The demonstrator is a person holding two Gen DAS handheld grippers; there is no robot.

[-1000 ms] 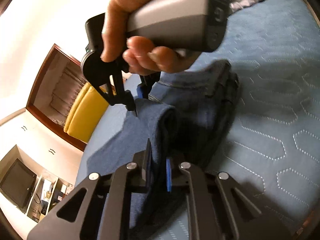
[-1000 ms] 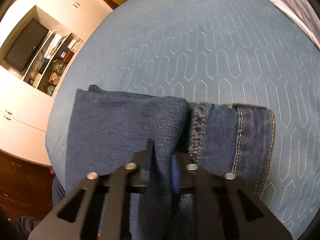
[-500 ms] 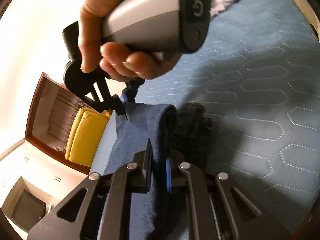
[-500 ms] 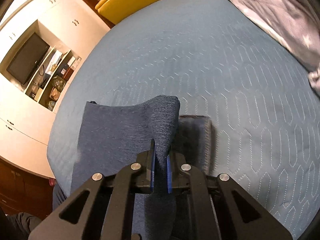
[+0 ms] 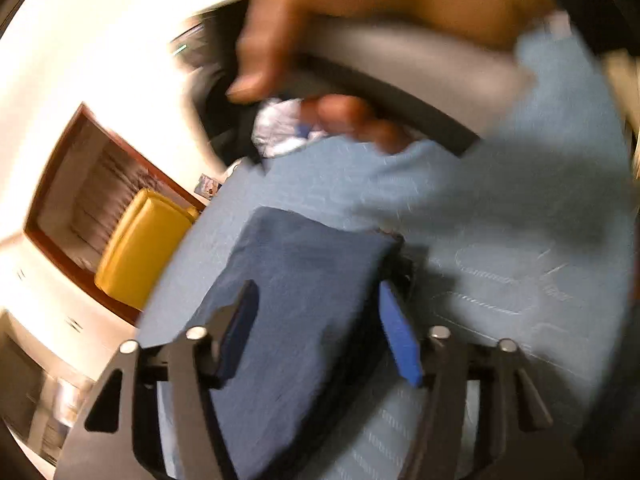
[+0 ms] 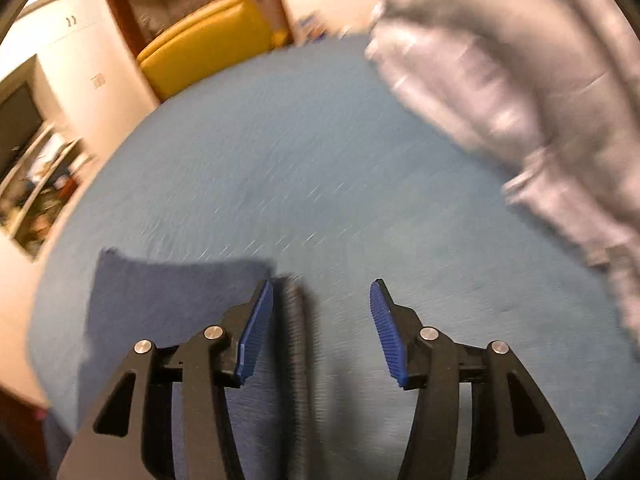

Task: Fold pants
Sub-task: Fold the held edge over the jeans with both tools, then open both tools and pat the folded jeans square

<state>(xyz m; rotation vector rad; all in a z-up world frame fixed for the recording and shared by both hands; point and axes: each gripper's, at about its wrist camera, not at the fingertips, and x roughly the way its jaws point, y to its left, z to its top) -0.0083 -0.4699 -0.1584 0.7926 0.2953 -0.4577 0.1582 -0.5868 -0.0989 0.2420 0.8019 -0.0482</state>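
Both tools gaping wide, holding nothing: left tool (image 5: 320, 332) hovering over folded pants (image 5: 304, 280) lying on the blue bed (image 5: 500, 248); right tool (image 6: 322, 328) beside them.

We find no readable text, label, brand or number in either view. Motion blur smears both views, and the small dark marks on the white cabinet door (image 6: 72, 21) are too indistinct for us to read as characters.
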